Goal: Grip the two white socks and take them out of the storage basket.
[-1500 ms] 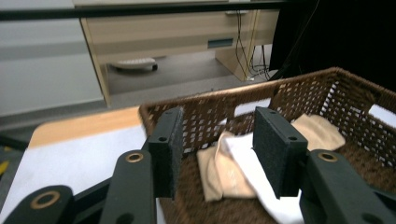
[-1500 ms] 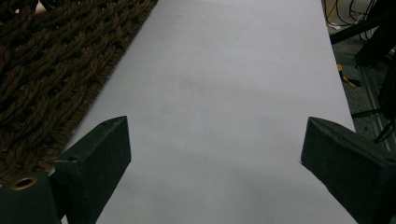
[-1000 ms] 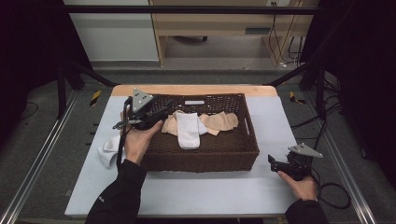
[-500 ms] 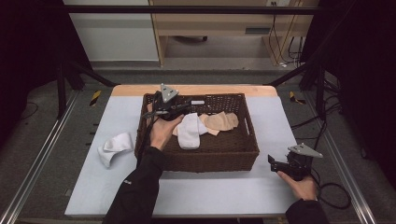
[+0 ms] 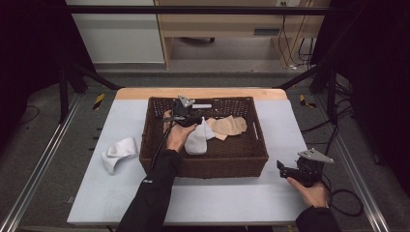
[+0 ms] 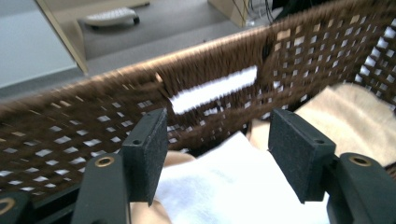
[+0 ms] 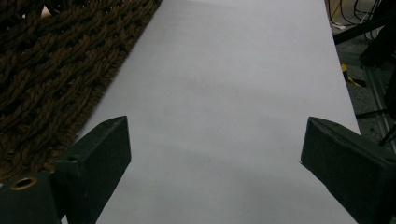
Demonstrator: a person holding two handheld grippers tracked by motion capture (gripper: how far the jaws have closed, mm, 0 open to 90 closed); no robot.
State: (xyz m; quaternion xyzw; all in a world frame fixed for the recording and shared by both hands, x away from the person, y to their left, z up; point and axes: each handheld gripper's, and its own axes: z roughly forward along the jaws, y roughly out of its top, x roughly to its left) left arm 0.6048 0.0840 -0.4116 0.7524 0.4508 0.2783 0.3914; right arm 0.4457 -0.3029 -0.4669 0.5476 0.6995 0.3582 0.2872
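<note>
A pale grey worktop (image 5: pixel 227 203) fills the lower middle of the high view, with a wooden strip along its far edge. At its centre sits a dark brown woven basket (image 5: pixel 205 164), rectangular and open-topped, with a small white label on its far wall. Inside the basket, toward the upper middle of the frame, lie a white cloth (image 5: pixel 197 140) and, touching it on the right, a beige cloth (image 5: pixel 231 125). To the left of the basket, on the bare worktop and apart from it, lies another crumpled white cloth (image 5: pixel 118 152).

The left hand-held gripper (image 5: pixel 183 115) is inside the basket near its far wall; its own view shows the jaws spread open just above the white cloth (image 6: pixel 233 182), gripping nothing. The right hand-held gripper (image 5: pixel 285 170) rests at the lower right of the worktop, just right of the basket, its jaws wide apart over bare surface and empty.
</note>
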